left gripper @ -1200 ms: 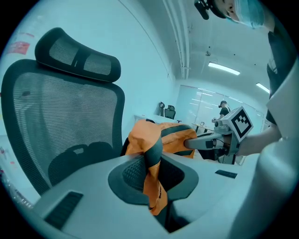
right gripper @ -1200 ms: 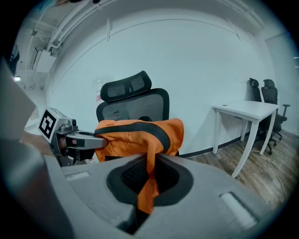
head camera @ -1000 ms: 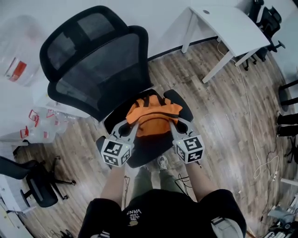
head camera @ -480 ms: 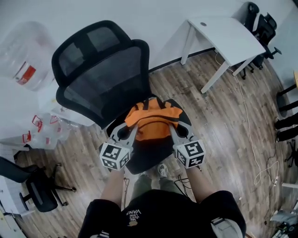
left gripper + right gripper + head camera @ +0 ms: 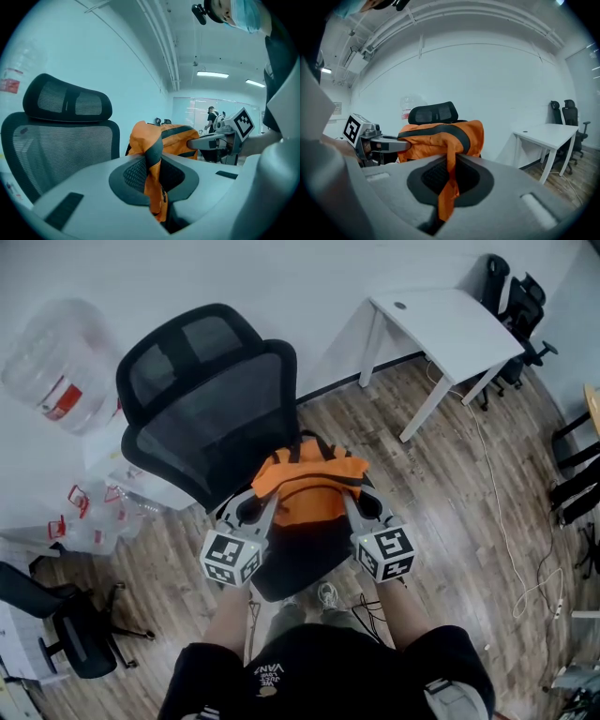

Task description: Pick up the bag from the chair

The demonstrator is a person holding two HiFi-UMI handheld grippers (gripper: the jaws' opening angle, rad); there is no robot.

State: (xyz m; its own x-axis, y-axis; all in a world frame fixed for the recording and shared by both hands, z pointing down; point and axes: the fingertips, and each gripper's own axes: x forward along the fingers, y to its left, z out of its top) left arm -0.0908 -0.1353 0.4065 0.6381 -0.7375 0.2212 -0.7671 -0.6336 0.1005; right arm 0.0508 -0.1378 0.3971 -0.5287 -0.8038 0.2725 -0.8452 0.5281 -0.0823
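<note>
An orange bag with black trim (image 5: pixel 307 486) hangs just above the seat of a black mesh office chair (image 5: pixel 211 399). My left gripper (image 5: pixel 262 498) is shut on the bag's left edge; orange fabric (image 5: pixel 152 183) is pinched between its jaws. On the other side, the right gripper (image 5: pixel 351 489) is shut on the bag's right edge, with a fold of fabric (image 5: pixel 449 180) caught between its jaws. The bag (image 5: pixel 436 133) stretches between the two grippers. Each gripper view shows the other gripper beyond the bag (image 5: pixel 166 140).
A white desk (image 5: pixel 450 320) stands at the back right on the wood floor. Clear plastic bags (image 5: pixel 56 362) lie at the left by the wall. A second black chair (image 5: pixel 56 624) is at the lower left. Cables (image 5: pixel 525 568) run along the floor at the right.
The bag has risen slightly off the seat, held in both grippers. The chair and desk have shifted in the head view as the head moved.
</note>
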